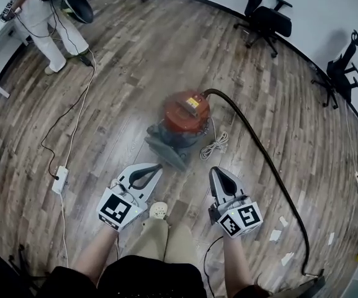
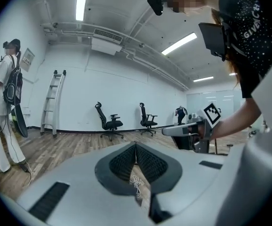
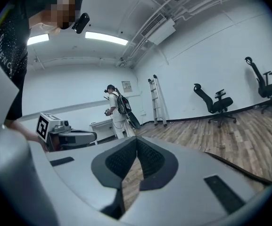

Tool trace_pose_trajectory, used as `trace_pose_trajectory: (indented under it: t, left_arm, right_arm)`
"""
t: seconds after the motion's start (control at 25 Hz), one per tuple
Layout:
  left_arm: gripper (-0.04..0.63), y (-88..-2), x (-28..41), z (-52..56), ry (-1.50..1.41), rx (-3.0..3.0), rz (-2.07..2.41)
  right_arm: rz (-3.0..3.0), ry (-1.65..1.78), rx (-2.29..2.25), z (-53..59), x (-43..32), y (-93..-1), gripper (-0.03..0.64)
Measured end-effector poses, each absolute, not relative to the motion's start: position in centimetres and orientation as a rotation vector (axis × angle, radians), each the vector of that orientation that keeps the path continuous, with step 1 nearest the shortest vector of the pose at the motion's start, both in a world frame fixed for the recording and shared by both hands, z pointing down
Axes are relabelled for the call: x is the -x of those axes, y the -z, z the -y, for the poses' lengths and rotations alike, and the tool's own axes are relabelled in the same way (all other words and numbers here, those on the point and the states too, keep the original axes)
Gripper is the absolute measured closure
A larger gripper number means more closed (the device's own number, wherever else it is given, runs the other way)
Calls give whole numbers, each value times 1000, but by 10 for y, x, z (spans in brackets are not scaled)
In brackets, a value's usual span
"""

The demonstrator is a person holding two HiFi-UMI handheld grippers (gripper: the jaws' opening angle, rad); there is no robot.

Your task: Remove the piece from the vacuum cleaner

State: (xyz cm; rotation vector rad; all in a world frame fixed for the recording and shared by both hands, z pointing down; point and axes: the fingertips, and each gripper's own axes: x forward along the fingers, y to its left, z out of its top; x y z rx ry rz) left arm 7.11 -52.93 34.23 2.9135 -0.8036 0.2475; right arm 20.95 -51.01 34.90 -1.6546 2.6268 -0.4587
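Note:
The vacuum cleaner stands on the wood floor, with a red-orange top on a grey base. A grey flat part sticks out low at its near left side. Its black hose curves off right and toward me. A coiled white cord lies beside it. My left gripper hovers just short of the grey part, jaws shut and empty. My right gripper hangs below the cord, also shut on nothing. Each gripper shows in the other's view: the right gripper, the left gripper.
A person in white stands at the far left with a cable running to a power strip. Office chairs line the far wall, and a ladder leans there. Paper scraps lie at the right.

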Motion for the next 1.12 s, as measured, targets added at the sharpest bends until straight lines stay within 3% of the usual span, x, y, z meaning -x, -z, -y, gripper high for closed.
trace_pose_trajectory:
  t: [0.64, 0.8, 0.84, 0.92, 0.96, 1.0, 1.12]
  left_arm:
    - [586, -676, -89, 589, -133, -2940, 864]
    - [584, -709, -76, 599, -6, -2959, 942]
    - [533, -708, -70, 605, 26, -2966, 972]
    - [337, -705, -52, 626, 35, -2989, 1059]
    - [291, -706, -41, 641, 0, -3000, 1118]
    - [254, -709, -30, 658, -57, -3005, 1174]
    - [245, -724, -13, 705, -240, -3025, 1219]
  right_arm:
    - [-2668, 283, 1348, 537, -228, -652, 601]
    - [-2716, 267, 1264, 537, -218, -698, 494]
    - [-2731, 261, 1256, 538, -215, -706, 465]
    - [-2749, 247, 1257, 544, -211, -718, 413]
    - [-2754, 237, 1266, 549, -209, -722, 392]
    - [-2758, 222, 1284, 554, -206, -725, 390]
    - [-2779, 145, 1359, 565, -200, -730, 390]
